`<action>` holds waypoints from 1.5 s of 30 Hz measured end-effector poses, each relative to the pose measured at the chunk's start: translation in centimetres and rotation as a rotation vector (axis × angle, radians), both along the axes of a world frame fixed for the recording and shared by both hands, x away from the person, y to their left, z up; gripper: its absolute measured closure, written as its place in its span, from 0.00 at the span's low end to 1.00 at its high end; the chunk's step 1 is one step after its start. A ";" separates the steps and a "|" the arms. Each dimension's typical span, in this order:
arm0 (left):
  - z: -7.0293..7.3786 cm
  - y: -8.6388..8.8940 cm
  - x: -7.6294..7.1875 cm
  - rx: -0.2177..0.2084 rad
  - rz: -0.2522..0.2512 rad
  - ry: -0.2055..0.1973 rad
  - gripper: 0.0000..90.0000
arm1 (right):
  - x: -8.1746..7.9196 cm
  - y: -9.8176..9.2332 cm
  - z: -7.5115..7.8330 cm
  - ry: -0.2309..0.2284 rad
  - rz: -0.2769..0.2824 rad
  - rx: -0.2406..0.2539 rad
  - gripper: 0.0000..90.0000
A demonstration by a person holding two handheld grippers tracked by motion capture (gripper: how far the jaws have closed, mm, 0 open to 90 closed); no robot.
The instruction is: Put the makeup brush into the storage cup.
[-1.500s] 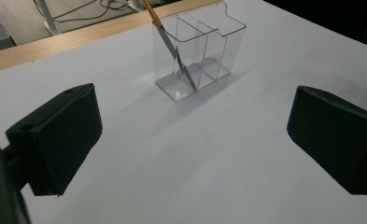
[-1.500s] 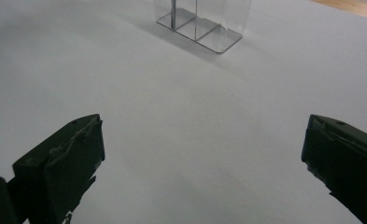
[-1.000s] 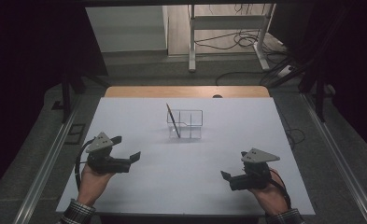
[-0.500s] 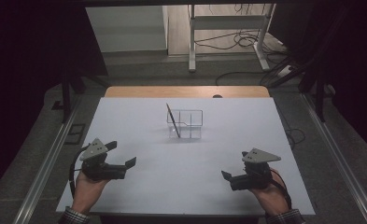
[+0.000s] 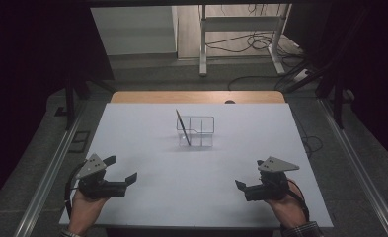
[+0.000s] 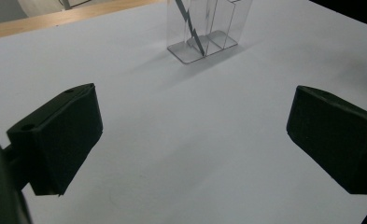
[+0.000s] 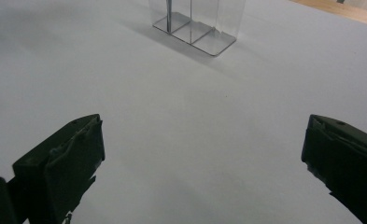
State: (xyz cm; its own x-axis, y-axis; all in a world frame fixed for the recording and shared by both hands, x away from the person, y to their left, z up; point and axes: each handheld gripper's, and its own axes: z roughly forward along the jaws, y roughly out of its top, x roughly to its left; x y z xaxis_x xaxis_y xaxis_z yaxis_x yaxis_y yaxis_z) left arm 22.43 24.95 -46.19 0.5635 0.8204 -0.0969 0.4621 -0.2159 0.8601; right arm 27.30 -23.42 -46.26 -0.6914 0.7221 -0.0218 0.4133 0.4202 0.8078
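Observation:
A clear plastic holder [image 5: 200, 132] with several compartments stands upright near the middle of the white table [image 5: 191, 202]. A thin dark stick [image 5: 182, 127] leans in its left compartment. My left gripper [image 5: 121, 169] rests low at the near left, open and holding nothing, pointing toward the centre. My right gripper [image 5: 250, 176] sits at the near right, also open and holding nothing. In the left gripper view the wide-apart jaws of the left gripper [image 6: 195, 140] frame bare table, with the holder [image 6: 214, 32] and stick [image 6: 190, 25] far ahead. From the right gripper [image 7: 204, 158], the holder [image 7: 197, 23] lies far ahead too.
A wooden strip [image 5: 196, 96] borders the table's far edge. Metal rails [image 5: 48, 173] run along both sides of the table. Beyond it stand a white frame [image 5: 241, 24] and loose cables [image 5: 260, 44] on the floor.
My left gripper has drawn back toward the near edge and slightly left. The right gripper has barely shifted. Holder and stick are unmoved.

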 end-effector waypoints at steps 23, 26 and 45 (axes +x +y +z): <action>-0.9 1.0 -1.9 0.033 0.038 0.005 0.04 | -0.5 -1.7 0.4 -0.011 -0.036 0.015 0.00; -1.0 1.1 -2.1 0.030 0.044 0.007 0.04 | -0.6 -1.9 0.4 -0.012 -0.043 0.017 0.00; -1.7 1.8 -3.0 0.045 0.062 0.023 0.04 | -1.1 -2.9 0.3 -0.011 -0.066 0.018 0.00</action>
